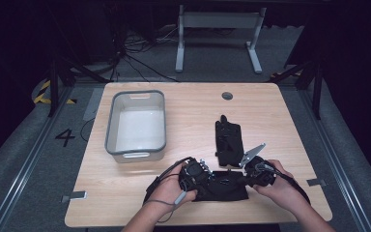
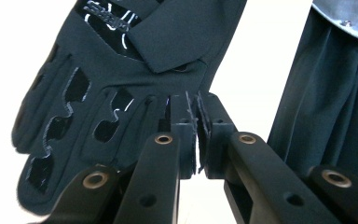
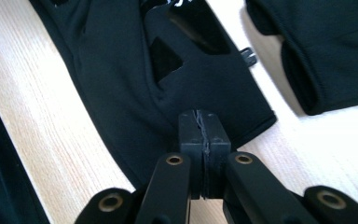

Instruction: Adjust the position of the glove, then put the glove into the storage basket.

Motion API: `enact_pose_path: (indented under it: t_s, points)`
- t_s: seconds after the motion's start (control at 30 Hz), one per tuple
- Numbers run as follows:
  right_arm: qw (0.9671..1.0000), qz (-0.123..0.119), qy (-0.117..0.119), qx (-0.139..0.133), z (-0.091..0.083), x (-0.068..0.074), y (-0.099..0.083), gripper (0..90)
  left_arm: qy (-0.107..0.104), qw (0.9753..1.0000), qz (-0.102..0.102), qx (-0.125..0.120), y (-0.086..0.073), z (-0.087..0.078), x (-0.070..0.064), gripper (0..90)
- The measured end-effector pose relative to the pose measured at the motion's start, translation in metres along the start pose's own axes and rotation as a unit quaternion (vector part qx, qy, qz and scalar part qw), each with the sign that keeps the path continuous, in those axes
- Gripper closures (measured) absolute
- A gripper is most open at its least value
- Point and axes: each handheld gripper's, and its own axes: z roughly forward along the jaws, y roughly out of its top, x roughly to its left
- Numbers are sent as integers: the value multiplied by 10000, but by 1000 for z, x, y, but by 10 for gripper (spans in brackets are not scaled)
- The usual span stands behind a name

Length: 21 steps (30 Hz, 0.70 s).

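A black glove (image 1: 224, 189) lies near the table's front edge, stretched between my two grippers. My left gripper (image 1: 206, 178) is shut on its left end; in the left gripper view the pads pinch the glove (image 2: 121, 60) at its edge, beside the printed fingers. My right gripper (image 1: 245, 178) is shut on the right end, and the right gripper view has my right gripper (image 3: 203, 123) clamped on the hem of the glove (image 3: 121, 70). A second black glove (image 1: 228, 142) lies flat just beyond; its cuff (image 3: 326, 46) also appears in the right gripper view.
A grey bin (image 1: 110, 125) with nothing in it stands on the left half of the wooden table (image 1: 188, 111). A small round grommet (image 1: 227, 95) sits near the far edge. Dark clothing (image 2: 326, 107) hangs at the right of the left gripper view.
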Motion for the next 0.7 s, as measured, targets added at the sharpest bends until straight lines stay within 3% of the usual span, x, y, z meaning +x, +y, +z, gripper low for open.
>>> enact_pose_path:
  t_s: [0.3,0.47,0.7]
  points:
    - [9993,157,-78,-322,-10,-6,-3,891,156,9993,-253,-227,-7,-17,10,786]
    - [9982,294,-170,-500,-15,-8,-3,835,284,9977,-470,-404,-13,-28,15,744]
    - [9962,447,-234,-708,-24,-15,1,801,438,9963,-628,-381,-21,-40,23,720]
